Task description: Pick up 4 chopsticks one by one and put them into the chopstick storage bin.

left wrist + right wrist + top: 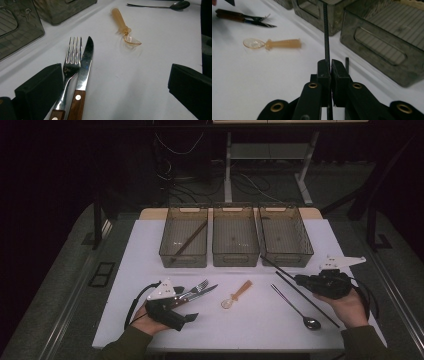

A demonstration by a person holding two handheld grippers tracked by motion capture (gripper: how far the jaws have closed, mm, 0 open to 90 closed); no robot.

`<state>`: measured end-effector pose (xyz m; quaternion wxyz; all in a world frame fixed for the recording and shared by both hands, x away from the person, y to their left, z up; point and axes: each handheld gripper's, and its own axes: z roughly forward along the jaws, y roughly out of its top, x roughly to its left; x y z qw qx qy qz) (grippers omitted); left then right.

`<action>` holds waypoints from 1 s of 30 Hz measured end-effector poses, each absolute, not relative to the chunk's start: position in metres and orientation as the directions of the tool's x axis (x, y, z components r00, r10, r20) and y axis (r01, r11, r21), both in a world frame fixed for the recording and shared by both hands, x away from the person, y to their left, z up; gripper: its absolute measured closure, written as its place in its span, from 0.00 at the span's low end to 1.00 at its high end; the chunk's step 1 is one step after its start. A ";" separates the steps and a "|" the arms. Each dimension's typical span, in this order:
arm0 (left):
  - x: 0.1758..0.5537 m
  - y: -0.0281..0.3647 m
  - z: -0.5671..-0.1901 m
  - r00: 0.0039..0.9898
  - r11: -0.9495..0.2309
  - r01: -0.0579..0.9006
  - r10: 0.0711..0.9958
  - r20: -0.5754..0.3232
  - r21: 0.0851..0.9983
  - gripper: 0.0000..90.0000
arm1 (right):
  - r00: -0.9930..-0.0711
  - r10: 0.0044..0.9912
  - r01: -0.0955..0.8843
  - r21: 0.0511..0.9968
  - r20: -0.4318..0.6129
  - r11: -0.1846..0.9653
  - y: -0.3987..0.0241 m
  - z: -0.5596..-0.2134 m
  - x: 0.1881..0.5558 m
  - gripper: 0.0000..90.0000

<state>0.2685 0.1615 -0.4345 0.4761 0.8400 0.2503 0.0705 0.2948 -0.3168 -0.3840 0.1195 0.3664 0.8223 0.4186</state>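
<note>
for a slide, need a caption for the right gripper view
Right gripper shut on a black chopstick, with bins beyond and an amber spoon left.

Three smoky bins [235,240] are standing side by side at the far edge of the white desk [150,245], a brown stick [189,242] leaning inside the left one. An amber plastic spoon [237,295] and a long metal spoon [296,308] are lying apart mid-desk.

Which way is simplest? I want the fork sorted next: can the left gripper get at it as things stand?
Probably yes. The left gripper stands open, with the fork just inside its left jaw. But the knife lies against the fork, so it may get pinched too.
</note>
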 end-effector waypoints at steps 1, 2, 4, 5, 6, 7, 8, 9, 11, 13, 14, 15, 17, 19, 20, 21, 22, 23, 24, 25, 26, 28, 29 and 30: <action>0.269 0.161 -0.435 0.865 -0.423 0.353 0.487 -0.119 0.834 0.00 | -0.704 0.701 0.501 0.777 0.109 0.381 -0.314 -0.383 0.296 0.96; 0.268 0.161 -0.435 0.867 -0.426 0.350 0.485 -0.116 0.834 0.00 | -0.707 0.700 0.498 0.777 0.106 0.385 -0.312 -0.382 0.297 0.96; 0.268 0.161 -0.434 0.866 -0.424 0.348 0.486 -0.115 0.836 0.00 | -0.711 0.695 0.493 0.780 0.106 0.385 -0.306 -0.380 0.299 0.96; 0.268 0.161 -0.435 0.866 -0.423 0.350 0.487 -0.116 0.836 0.00 | -0.714 0.692 0.490 0.782 0.105 0.387 -0.304 -0.379 0.300 0.96; 0.268 0.162 -0.434 0.865 -0.425 0.351 0.487 -0.116 0.834 0.00 | -0.716 0.690 0.489 0.781 0.105 0.388 -0.301 -0.377 0.301 0.96; 0.268 0.162 -0.435 0.866 -0.425 0.351 0.486 -0.117 0.834 0.00 | -0.718 0.688 0.486 0.784 0.105 0.387 -0.299 -0.376 0.302 0.96; 0.268 0.161 -0.435 0.866 -0.424 0.349 0.486 -0.116 0.836 0.00 | -0.718 0.687 0.485 0.785 0.106 0.386 -0.297 -0.375 0.303 0.96; 0.268 0.161 -0.435 0.867 -0.425 0.347 0.484 -0.114 0.836 0.00 | -0.719 0.687 0.484 0.786 0.105 0.386 -0.295 -0.374 0.303 0.96; 0.268 0.161 -0.435 0.867 -0.423 0.348 0.485 -0.115 0.837 0.00 | -0.721 0.685 0.480 0.789 0.106 0.384 -0.291 -0.372 0.305 0.96; 0.268 0.161 -0.435 0.866 -0.424 0.350 0.486 -0.116 0.836 0.00 | -0.725 0.681 0.475 0.791 0.102 0.387 -0.286 -0.370 0.307 0.96; 0.268 0.161 -0.435 0.866 -0.426 0.350 0.486 -0.115 0.834 0.00 | -0.726 0.680 0.473 0.791 0.102 0.387 -0.284 -0.369 0.307 0.96; 0.268 0.161 -0.434 0.867 -0.428 0.348 0.486 -0.113 0.834 0.00 | -0.728 0.678 0.471 0.793 0.102 0.387 -0.281 -0.368 0.309 0.96; 0.268 0.162 -0.434 0.866 -0.430 0.348 0.487 -0.110 0.833 0.00 | -0.730 0.676 0.470 0.793 0.102 0.388 -0.276 -0.366 0.311 0.96; 0.269 0.162 -0.434 0.865 -0.426 0.349 0.490 -0.112 0.835 0.00 | -0.732 0.674 0.466 0.794 0.098 0.391 -0.271 -0.365 0.313 0.96; 0.269 0.162 -0.435 0.864 -0.423 0.349 0.491 -0.113 0.836 0.00 | -0.734 0.672 0.464 0.795 0.099 0.391 -0.268 -0.365 0.315 0.96; 0.270 0.162 -0.435 0.864 -0.426 0.351 0.491 -0.113 0.834 0.00 | -0.735 0.670 0.467 0.792 0.101 0.392 -0.266 -0.364 0.316 0.96; 0.270 0.162 -0.435 0.865 -0.426 0.348 0.490 -0.111 0.835 0.00 | -0.738 0.667 0.462 0.794 0.097 0.395 -0.263 -0.363 0.317 0.96; 0.270 0.162 -0.436 0.863 -0.423 0.353 0.492 -0.115 0.835 0.00 | -0.742 0.664 0.460 0.794 0.098 0.397 -0.260 -0.363 0.319 0.96; 0.270 0.162 -0.436 0.863 -0.422 0.350 0.492 -0.113 0.836 0.00 | -0.740 0.665 0.464 0.794 0.102 0.394 -0.258 -0.362 0.320 0.96; 0.270 0.162 -0.435 0.864 -0.421 0.350 0.491 -0.114 0.837 0.00 | -0.742 0.664 0.460 0.794 0.098 0.397 -0.255 -0.361 0.322 0.96; 0.270 0.162 -0.435 0.864 -0.421 0.349 0.491 -0.114 0.837 0.00 | -0.743 0.662 0.460 0.794 0.099 0.397 -0.252 -0.360 0.323 0.96; 0.270 0.162 -0.436 0.863 -0.416 0.350 0.492 -0.117 0.839 0.00 | -0.744 0.661 0.458 0.794 0.096 0.400 -0.248 -0.357 0.327 0.96; 0.270 0.162 -0.436 0.862 -0.414 0.353 0.492 -0.120 0.839 0.00 | -0.743 0.662 0.459 0.793 0.095 0.401 -0.246 -0.356 0.329 0.96; 0.270 0.162 -0.436 0.862 -0.415 0.353 0.492 -0.120 0.839 0.00 | -0.743 0.663 0.459 0.794 0.097 0.398 -0.244 -0.355 0.331 0.96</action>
